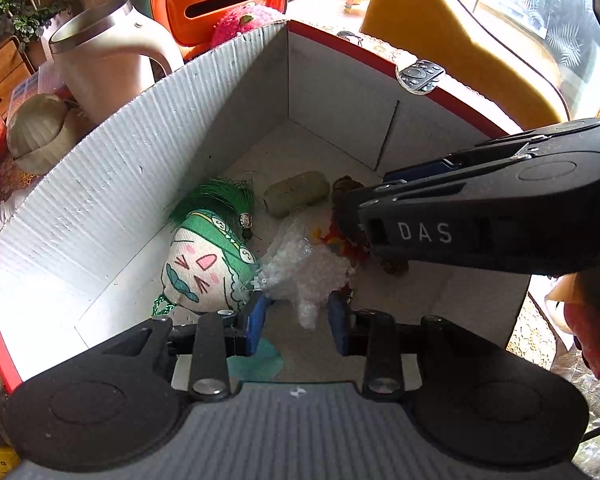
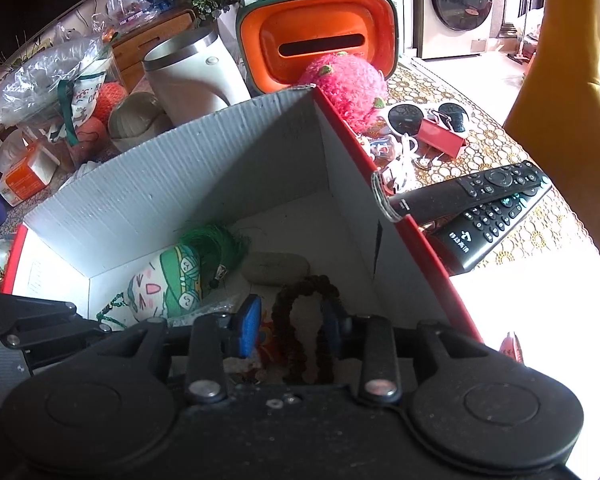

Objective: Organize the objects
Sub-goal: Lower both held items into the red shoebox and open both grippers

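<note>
A white cardboard box with a red outside (image 1: pixel 148 168) (image 2: pixel 188 184) holds a green-haired face plush (image 1: pixel 204 256) (image 2: pixel 168 280), a grey-green case (image 1: pixel 296 192) (image 2: pixel 276 266), clear bubble wrap (image 1: pixel 304 272), a small red figure (image 1: pixel 340 244) and a brown bead bracelet (image 2: pixel 300 320). My left gripper (image 1: pixel 298 322) is open over the box, empty, just above the bubble wrap. My right gripper (image 2: pixel 290 326) is open inside the box with the bead bracelet between its blue pads; whether they touch it is unclear. The right gripper's body (image 1: pixel 500 216) crosses the left wrist view.
Two black remotes (image 2: pixel 480 208) lie on the patterned table right of the box, one resting on the box rim. Sunglasses (image 2: pixel 424 116), a red binder clip (image 2: pixel 440 138), a pink fuzzy ball (image 2: pixel 348 88), an orange bin (image 2: pixel 320 36) and a white kettle (image 2: pixel 196 76) stand behind.
</note>
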{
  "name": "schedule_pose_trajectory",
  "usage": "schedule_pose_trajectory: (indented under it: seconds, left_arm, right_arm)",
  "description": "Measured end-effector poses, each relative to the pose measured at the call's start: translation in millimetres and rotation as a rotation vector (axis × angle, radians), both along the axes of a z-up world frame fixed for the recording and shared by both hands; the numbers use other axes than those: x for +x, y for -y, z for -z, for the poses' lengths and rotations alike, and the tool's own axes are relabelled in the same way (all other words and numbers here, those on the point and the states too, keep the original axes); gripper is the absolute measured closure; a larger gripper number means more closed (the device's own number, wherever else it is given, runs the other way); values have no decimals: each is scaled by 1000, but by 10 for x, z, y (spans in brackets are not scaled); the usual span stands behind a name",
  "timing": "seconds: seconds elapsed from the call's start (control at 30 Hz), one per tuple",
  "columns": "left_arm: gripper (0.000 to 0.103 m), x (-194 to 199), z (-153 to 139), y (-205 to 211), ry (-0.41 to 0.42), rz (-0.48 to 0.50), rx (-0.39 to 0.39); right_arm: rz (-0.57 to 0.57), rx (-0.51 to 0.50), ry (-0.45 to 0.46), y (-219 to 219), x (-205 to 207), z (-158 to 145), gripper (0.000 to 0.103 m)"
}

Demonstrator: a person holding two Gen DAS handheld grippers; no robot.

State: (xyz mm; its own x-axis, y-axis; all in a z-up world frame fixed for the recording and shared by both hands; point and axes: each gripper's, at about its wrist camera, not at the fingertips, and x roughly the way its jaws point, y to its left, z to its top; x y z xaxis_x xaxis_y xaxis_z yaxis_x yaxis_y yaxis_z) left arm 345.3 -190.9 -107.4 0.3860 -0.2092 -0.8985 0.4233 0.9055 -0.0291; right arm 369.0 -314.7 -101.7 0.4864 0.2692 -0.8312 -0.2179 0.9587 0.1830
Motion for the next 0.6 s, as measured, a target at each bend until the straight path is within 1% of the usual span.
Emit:
schedule_pose_trajectory:
  seconds: [0.1,0.17,0.2,0.4,0.6]
  left_arm:
    - [69,-42,-66,-42,12,-10,-18]
    - [62,-82,-117,-69,26,-13,-28]
    - [61,-105,-149,-81,35,-14,-31]
    - [61,-251,-361,-168,81,-17,-61]
    - [61,-446,-610,-318,126,-24,-84]
  right_arm:
    - [6,0,12,7,-45,-54,68]
    - [7,4,20,8,-84,-95,67]
    - [8,7,24,15,-109,-122,67]
    - [5,19,64,6,-289,-318,62]
    - [15,58,76,16,-480,-510,60]
